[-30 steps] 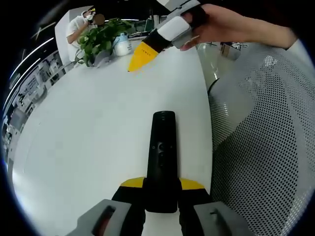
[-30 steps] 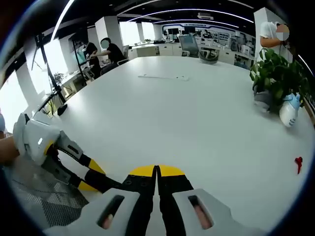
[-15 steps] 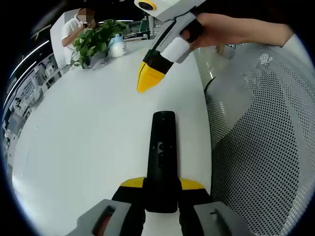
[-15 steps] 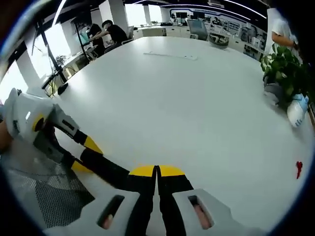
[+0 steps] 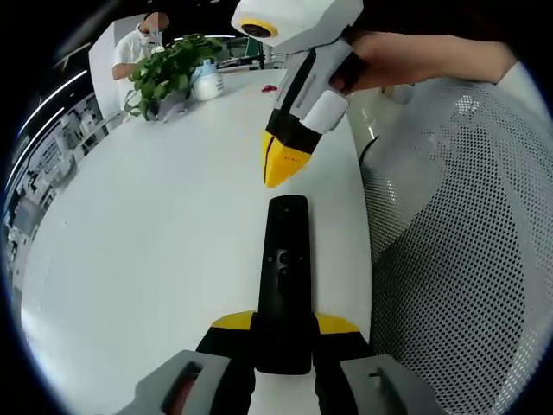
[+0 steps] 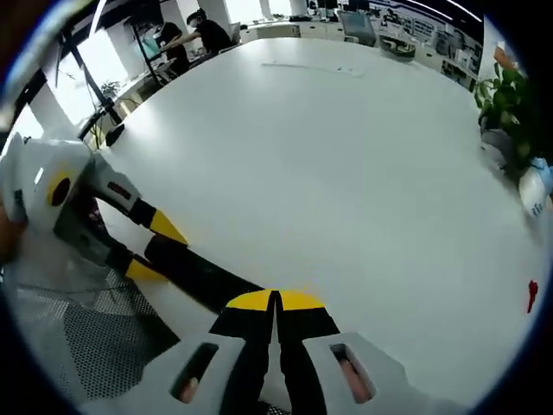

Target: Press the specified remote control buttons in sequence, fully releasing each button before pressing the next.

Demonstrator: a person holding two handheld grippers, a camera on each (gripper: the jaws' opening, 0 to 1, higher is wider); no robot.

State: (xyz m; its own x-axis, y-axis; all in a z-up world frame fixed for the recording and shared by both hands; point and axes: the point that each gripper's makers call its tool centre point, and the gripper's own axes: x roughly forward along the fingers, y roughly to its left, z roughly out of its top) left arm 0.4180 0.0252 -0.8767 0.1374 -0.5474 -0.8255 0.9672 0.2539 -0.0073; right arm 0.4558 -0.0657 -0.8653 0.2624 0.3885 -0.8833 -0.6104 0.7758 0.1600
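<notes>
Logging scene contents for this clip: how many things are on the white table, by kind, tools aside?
Remote control: 1, held in the left tool
Potted plant: 1
White bottle: 1
Small red item: 1
Total: 4

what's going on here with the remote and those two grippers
A person works two handheld grippers over a white table. The left gripper has its jaws clamped on the near end of a black remote control, holding it out lengthwise. The right gripper, jaws shut to a yellow tip, hangs just beyond the remote's far end, not touching it as far as the left gripper view shows. No button is being pressed at this moment. A potted plant stands at the table's far side.
</notes>
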